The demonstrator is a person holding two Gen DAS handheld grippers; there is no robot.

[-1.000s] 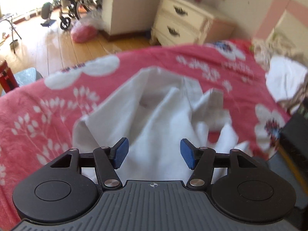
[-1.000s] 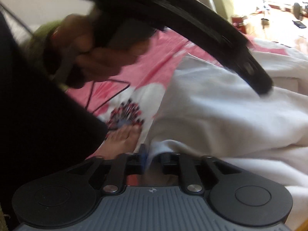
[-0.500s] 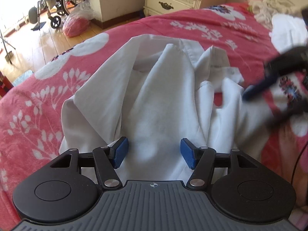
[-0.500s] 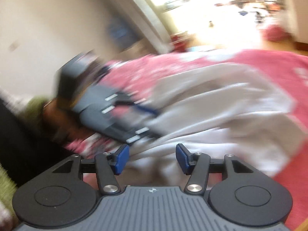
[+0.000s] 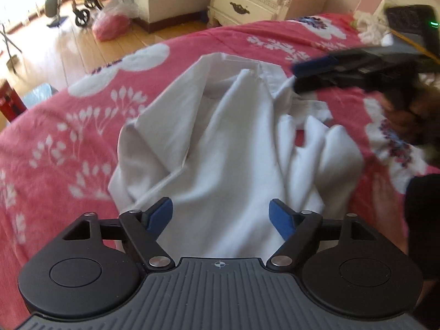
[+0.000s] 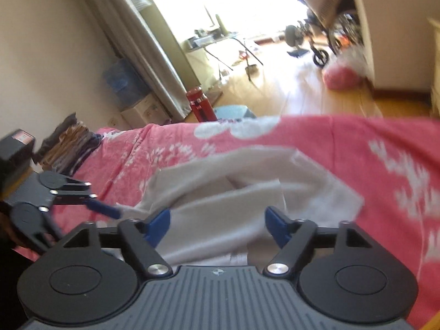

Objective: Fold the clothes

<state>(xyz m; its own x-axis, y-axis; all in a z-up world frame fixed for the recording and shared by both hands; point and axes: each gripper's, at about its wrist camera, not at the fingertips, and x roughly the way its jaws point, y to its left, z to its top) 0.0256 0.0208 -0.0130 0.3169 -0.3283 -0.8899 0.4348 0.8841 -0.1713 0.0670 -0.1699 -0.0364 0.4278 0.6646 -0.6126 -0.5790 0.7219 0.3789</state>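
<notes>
A crumpled white shirt (image 5: 233, 143) lies on the red floral bedspread (image 5: 68, 143), collar end away from me in the left wrist view. My left gripper (image 5: 221, 217) hovers over the shirt's near hem. Its jaws are opening, and the cloth shows below the gap with neither pad pressing on it. My right gripper (image 6: 217, 225) hangs over the shirt (image 6: 247, 198) from the other side, its jaws opening and gripping nothing. In the left wrist view it shows blurred, a blue fingertip (image 5: 313, 64) above the shirt's far right. In the right wrist view the left gripper's fingers (image 6: 104, 209) reach in from the left.
A cream nightstand (image 5: 255, 0) stands beyond the bed, with a pink bag (image 5: 110, 24) and a wheelchair (image 5: 88, 0) on the wooden floor. More white laundry (image 5: 368, 27) lies at the far right. A red flask (image 6: 199, 104) and stacked clothes (image 6: 68, 143) are by the bed.
The right gripper let go of the shirt's edge, opened wide and swung across to the shirt's far side. The left gripper's jaws spread wider, and it tilted down over the near hem.
</notes>
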